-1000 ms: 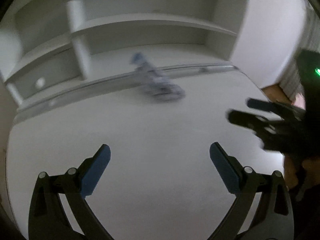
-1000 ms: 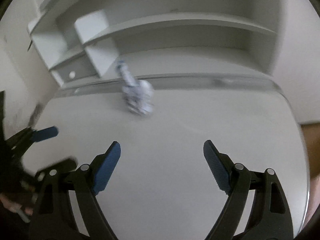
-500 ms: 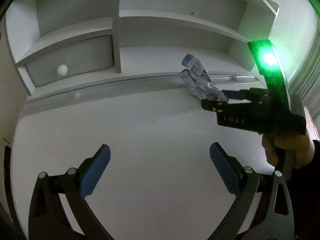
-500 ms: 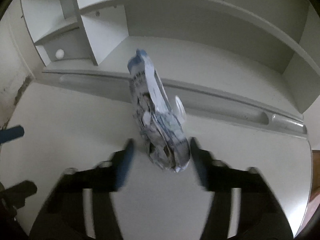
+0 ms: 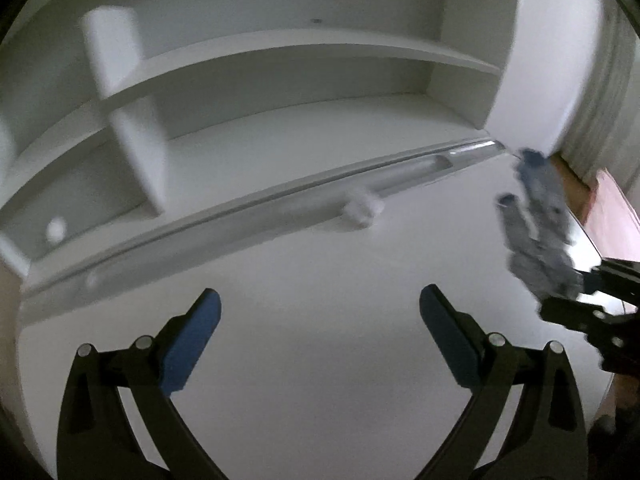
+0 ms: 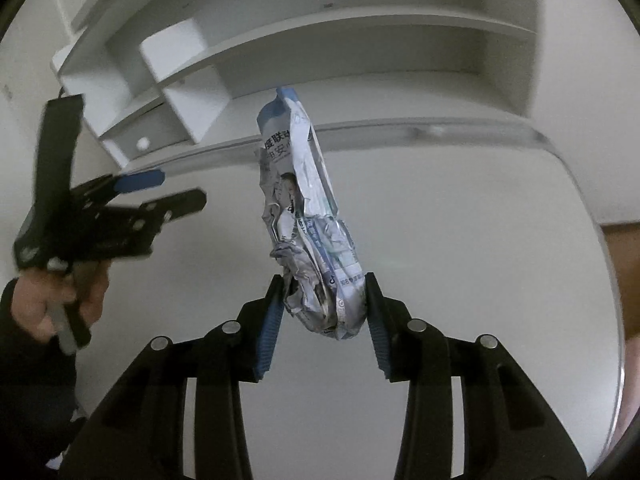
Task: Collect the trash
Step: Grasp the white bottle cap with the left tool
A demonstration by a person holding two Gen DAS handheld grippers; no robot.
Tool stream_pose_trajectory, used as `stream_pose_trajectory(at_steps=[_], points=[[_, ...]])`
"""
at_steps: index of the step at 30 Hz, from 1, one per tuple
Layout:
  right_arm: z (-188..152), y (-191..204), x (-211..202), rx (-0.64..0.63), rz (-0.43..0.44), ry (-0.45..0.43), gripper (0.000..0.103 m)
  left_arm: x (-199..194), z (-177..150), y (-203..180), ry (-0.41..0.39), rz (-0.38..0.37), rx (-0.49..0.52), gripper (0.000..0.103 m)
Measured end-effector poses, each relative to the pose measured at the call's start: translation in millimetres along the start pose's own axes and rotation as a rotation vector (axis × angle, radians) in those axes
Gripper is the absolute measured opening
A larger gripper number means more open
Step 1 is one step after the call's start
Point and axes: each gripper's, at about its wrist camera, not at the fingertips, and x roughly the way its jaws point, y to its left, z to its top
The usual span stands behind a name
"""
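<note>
A crumpled blue-and-white plastic wrapper [image 6: 308,220] stands up between my right gripper's blue pads, lifted off the white desk [image 6: 460,240]. My right gripper [image 6: 324,320] is shut on its lower end. In the left wrist view the same wrapper [image 5: 540,232] appears blurred at the right edge, held by the right gripper [image 5: 576,292]. My left gripper [image 5: 320,320] is open with nothing between its pads, low over the desk [image 5: 320,360]. A small white crumpled paper ball [image 5: 362,210] lies against the desk's back ledge, ahead of the left gripper.
White shelving [image 5: 280,80] with open compartments rises behind the desk, with a long groove [image 5: 280,208] along its base. A small round knob [image 5: 54,230] sits low on the left. A hand in a dark sleeve [image 6: 60,300] holds the left gripper [image 6: 156,188]. Wooden floor [image 5: 612,216] shows beyond the desk's right edge.
My right gripper closed on the wrapper and lifted it off the desk. A white paper ball now shows where the wrapper lay. The left gripper swung its view leftward.
</note>
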Motion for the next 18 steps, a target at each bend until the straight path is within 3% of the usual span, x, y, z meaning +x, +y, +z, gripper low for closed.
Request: stream_pose_trajectory(at_steps=[7,12,15,16,17,18], points=[[-25.1,-45.1,-20.8,0.105,-0.047,-0.012,0.039,51.3,35.6,-19.6,0.025,0.038,0.073,0.095],[-36.9,-64.3,-29.4,0.142,-0.065,-0.017,0.039,72.1,41.7,-19.5,0.063,0.04,0.07,0.083],[-40.1,-67.8,-33.7,0.153,-0.071,-0.024,0.039,74.9,42.1,-22.9,0.07,0.02,0.067,0.065],[-41.4,-68.5,-35.2,0.155,-0.073,-0.028,0.039,74.1,41.8,-24.1,0.066,0.012,0.066,0.055],[-43.0,-69.7,-37.9,0.16,-0.074,-0.034,0.039,73.4,42.3,-25.7,0.062,0.024,0.072,0.039],[-46.1,-71.6,-42.3,0.165,-0.076,-0.039,0.039,72.7,42.4,-29.7,0.067,0.04,0.081,0.033]])
